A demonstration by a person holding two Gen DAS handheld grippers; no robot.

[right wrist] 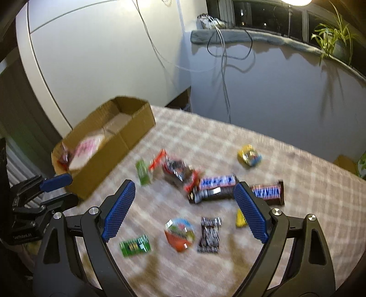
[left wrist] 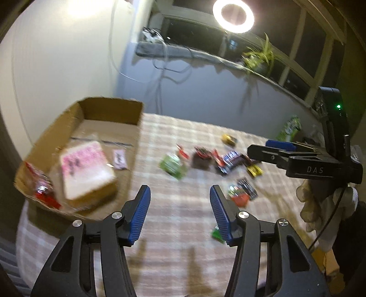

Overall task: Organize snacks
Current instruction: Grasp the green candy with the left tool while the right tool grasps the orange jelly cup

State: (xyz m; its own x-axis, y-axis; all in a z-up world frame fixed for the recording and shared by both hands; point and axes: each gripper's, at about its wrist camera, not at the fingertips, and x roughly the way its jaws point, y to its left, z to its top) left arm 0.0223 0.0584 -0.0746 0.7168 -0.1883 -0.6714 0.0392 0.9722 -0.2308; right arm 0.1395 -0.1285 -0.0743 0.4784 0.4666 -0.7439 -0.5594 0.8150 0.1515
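A cardboard box stands at the left of a checked tablecloth. In it lie a pink-and-white packet, a red packet and a small sachet. Several loose snacks lie on the cloth: a green packet, two blue-labelled chocolate bars, a yellow packet, an orange round packet, a black-and-silver packet. My left gripper hangs open and empty beside the box's near corner. My right gripper is open wide above the snack pile, holding nothing.
A gloved hand holds the right gripper. A green carton stands at the cloth's far right. Behind the table are a grey wall with hanging cables, a sill with a plant and a ring light.
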